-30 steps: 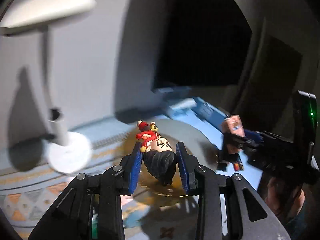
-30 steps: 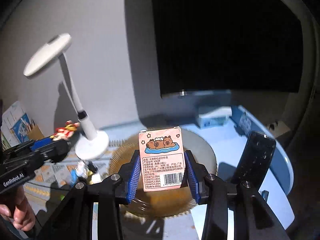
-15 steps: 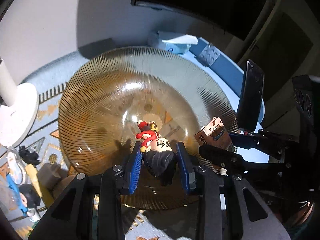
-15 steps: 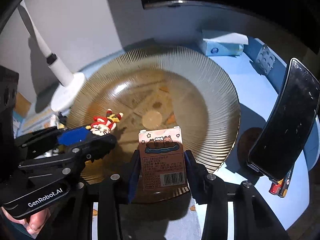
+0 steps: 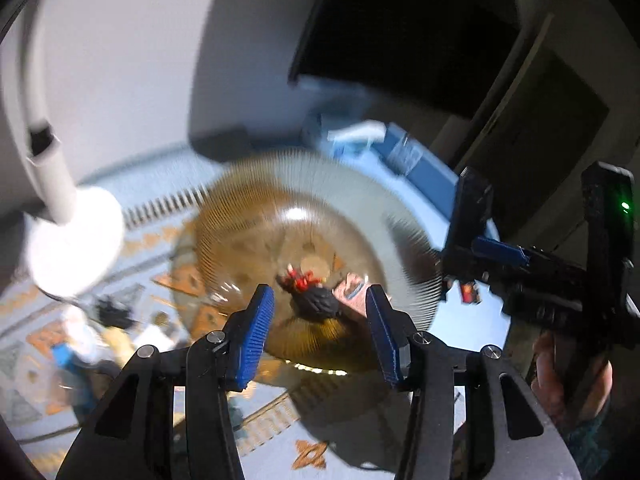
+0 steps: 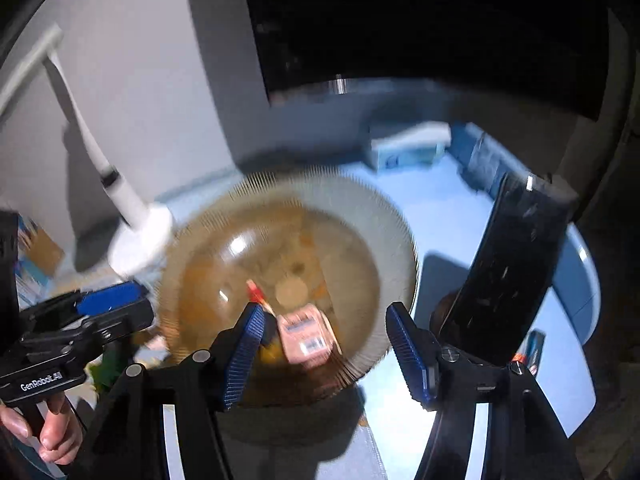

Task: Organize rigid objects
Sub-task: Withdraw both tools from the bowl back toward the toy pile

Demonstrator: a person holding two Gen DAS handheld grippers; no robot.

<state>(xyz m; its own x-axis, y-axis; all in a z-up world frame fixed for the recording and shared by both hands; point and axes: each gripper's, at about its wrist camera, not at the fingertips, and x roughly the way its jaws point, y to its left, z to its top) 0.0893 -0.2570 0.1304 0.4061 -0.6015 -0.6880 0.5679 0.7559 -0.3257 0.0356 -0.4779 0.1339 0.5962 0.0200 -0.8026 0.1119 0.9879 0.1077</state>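
White lamp (image 5: pixel 68 236) beside amber bowl (image 5: pixel 248 216)

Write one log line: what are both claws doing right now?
left claw: opening, doll dropped in bowl | right claw: opening, box dropped in bowl

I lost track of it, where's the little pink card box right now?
In the right wrist view the pink box lies inside the amber glass bowl, near its front rim, beside the red toy figure.

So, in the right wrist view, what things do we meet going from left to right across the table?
White lamp base → amber glass plate → dark upright phone → batteries at its foot.
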